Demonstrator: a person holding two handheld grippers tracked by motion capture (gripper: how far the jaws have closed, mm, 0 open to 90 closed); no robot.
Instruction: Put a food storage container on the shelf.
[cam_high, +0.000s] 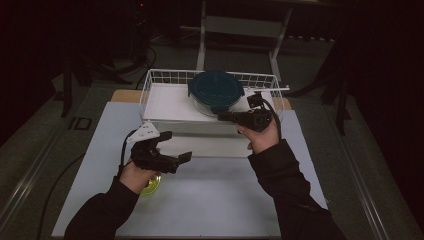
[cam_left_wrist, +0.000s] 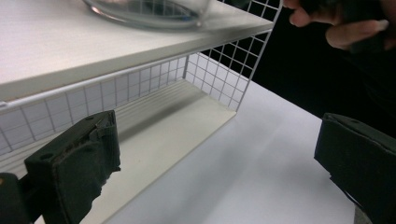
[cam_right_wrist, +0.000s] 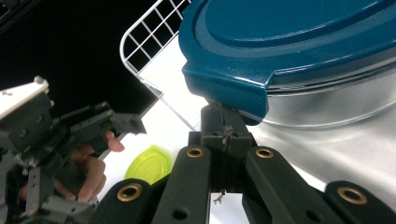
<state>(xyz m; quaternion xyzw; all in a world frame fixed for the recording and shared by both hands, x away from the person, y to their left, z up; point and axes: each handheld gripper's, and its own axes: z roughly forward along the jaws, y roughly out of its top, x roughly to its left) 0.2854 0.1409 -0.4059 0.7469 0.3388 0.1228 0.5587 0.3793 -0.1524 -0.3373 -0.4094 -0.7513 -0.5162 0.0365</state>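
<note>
From above, a pale table (cam_high: 210, 200) in a dark room carries a wire basket (cam_high: 165, 80) holding a teal-lidded glass bowl (cam_high: 216, 90); the left gripper (cam_left_wrist: 210, 163) gapes beside the basket, while the right gripper (cam_right_wrist: 224, 135) sits closed under the lid's tab.

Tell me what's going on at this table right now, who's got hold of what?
A person holds a two-jaw gripper in each hand. The right gripper, jaws closed together, has its tip under the lip tab of the teal lid on a glass bowl, which sits on a white shelf inside a wire basket. The left gripper hovers open over the table, holding nothing. A yellow-green disc lies on the table by the left hand.
</note>
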